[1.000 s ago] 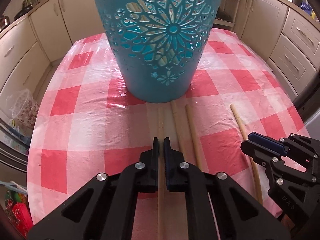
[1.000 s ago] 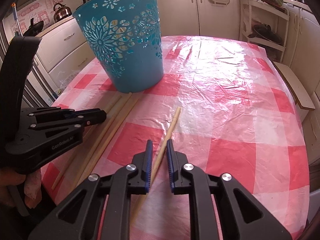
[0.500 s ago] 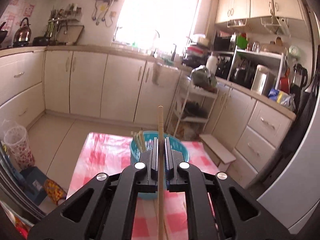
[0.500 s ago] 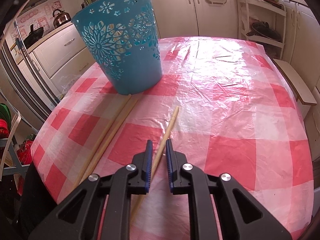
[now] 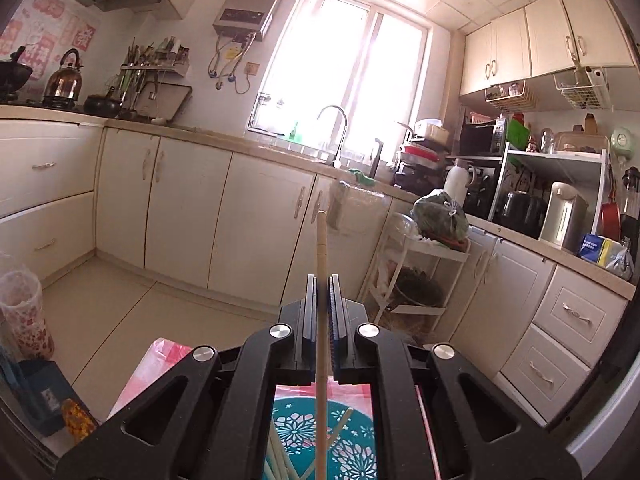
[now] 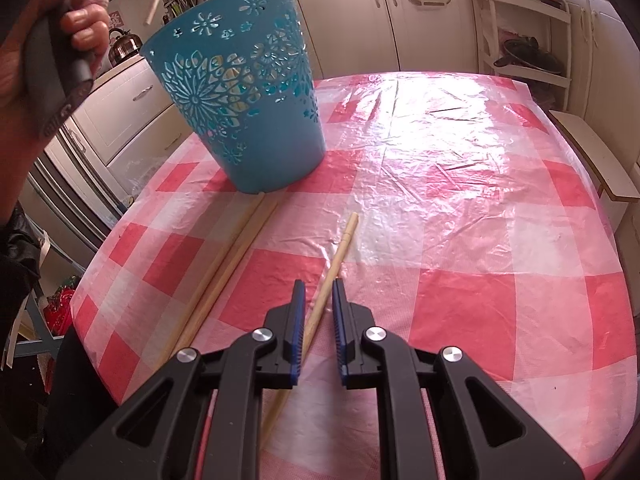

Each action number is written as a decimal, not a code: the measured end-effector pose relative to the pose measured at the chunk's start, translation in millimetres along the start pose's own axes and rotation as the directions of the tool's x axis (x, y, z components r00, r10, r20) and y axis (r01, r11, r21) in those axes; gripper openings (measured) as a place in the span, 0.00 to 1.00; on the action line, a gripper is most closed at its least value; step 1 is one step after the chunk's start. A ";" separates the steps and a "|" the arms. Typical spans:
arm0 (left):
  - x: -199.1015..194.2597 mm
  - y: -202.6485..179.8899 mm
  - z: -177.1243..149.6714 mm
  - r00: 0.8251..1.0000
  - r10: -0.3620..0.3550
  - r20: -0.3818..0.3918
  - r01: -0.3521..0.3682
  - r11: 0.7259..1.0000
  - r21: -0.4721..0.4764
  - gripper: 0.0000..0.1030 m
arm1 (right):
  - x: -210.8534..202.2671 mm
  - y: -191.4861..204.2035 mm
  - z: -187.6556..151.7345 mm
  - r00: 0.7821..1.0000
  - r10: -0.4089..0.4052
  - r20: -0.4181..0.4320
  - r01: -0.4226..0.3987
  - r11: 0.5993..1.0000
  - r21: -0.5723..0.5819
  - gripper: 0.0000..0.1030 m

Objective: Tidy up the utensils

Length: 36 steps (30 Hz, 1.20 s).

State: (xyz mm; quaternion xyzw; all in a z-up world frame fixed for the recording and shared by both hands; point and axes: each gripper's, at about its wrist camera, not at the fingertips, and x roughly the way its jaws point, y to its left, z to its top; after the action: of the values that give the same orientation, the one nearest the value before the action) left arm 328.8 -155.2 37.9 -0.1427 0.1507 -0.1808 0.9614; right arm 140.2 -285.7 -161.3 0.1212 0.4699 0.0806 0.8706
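Note:
My left gripper (image 5: pixel 322 280) is shut on a long wooden chopstick (image 5: pixel 321 248) and holds it up in the air, pointing almost level. Straight below it stands the open teal cut-out basket (image 5: pixel 352 448), with several chopsticks (image 5: pixel 280 456) leaning inside. In the right wrist view the basket (image 6: pixel 248 120) stands upright at the back left of the checked table (image 6: pixel 460 240). A hand (image 6: pixel 48 52) holds the left gripper's handle high beside it. My right gripper (image 6: pixel 318 286) hovers low over a single chopstick (image 6: pixel 344 240) lying on the cloth. Its jaws stand narrowly apart, astride the stick without pressing it.
Two more chopsticks (image 6: pixel 232 248) lie side by side on the cloth, running from the basket's foot toward the table's near left edge. A low wooden bench (image 6: pixel 592 152) and a white wire rack (image 6: pixel 528 20) stand to the table's right. Kitchen cabinets line the walls.
The left gripper rose from the table with the chopstick clamped in it and tilted up, and now stands above the basket. The right gripper stayed over its chopstick.

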 end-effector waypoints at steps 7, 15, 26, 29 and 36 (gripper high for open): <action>7.3 4.7 -38.3 0.996 0.050 -0.079 -0.045 0.997 0.062 0.05 | 0.2 -1.6 0.5 1.000 0.012 -0.001 -0.012 1.000 0.005 0.15; -28.3 15.1 -45.0 0.990 0.103 -0.101 -0.093 0.991 0.099 0.33 | -0.7 -0.9 0.4 1.000 0.016 -0.006 -0.016 1.000 0.000 0.19; -105.9 68.8 -78.6 0.955 0.279 -0.096 -0.269 0.957 0.108 0.82 | -1.0 12.5 -1.7 0.999 -0.042 -0.007 0.042 0.999 -0.008 0.26; -105.5 78.4 -97.2 0.937 0.311 -0.158 -0.293 0.948 0.127 0.82 | 1.2 24.4 -4.2 0.993 -0.114 0.009 0.114 0.991 -0.069 0.24; -115.1 80.3 -114.7 0.923 0.327 -0.200 -0.302 0.942 0.146 0.86 | 3.2 25.8 -5.0 0.982 -0.188 0.030 0.190 0.977 -0.102 0.09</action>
State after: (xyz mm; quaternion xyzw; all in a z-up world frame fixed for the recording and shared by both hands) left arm 211.8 -63.6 -66.0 -0.0411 0.2676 -0.0468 0.9615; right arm 137.1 -259.5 -159.1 0.0312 0.4656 0.0209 0.8842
